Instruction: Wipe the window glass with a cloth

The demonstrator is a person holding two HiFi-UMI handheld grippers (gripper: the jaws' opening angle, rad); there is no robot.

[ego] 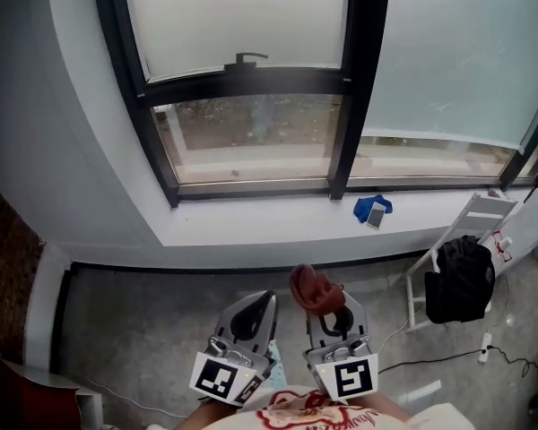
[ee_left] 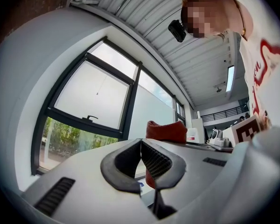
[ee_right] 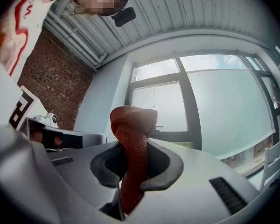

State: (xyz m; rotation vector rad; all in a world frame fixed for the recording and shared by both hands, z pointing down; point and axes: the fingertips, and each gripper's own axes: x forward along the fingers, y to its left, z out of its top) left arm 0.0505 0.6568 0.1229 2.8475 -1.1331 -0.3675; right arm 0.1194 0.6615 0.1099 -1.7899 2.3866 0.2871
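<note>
The left claw (ego: 258, 301) is hanging low over the floor, well short of the window glass (ego: 242, 16). Its jaws are pressing together with nothing between them. Just to its right, the right claw (ego: 328, 305) is clamping the red cloth (ego: 312, 287) in a narrow, rolled bunch, and only a small knob is sticking out past the tips.

That grip is looking like the main risk. With so little fabric leading, the hard jaw tips may be scraping the pane instead of wiping it, and a firm stroke could be dragging the cloth out. The handle (ego: 245, 59) on the frame is sitting in the likely sweep path. Further right, a blue item (ego: 372, 210) is lying on the sill (ego: 251, 222), where a low pass could be knocking it.
</note>
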